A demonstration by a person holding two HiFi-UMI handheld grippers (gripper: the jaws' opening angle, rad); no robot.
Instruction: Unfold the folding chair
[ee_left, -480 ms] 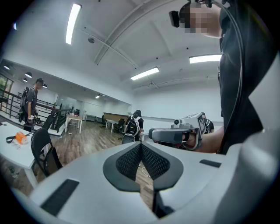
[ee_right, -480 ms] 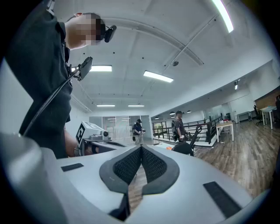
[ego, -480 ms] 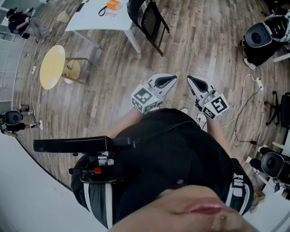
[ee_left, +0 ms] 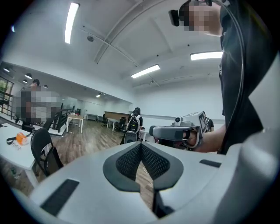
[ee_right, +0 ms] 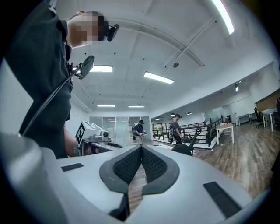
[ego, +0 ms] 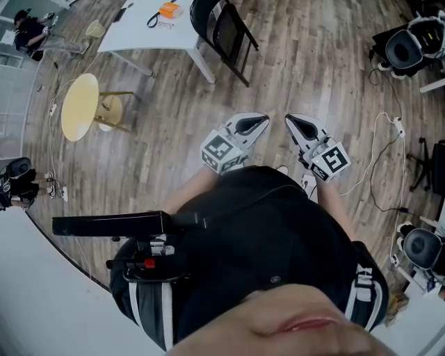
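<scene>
Folding chair (black, folded) stands just beside white table.

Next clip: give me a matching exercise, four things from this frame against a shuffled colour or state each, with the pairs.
Things:
1 folding chair
2 round table
3 left hand-held gripper
4 small item on the white table

Colours or states:
a yellow
b shut, nothing between the jaws
c orange
d black, folded

Pairs: 1-d; 2-a; 3-b; 4-c
</scene>
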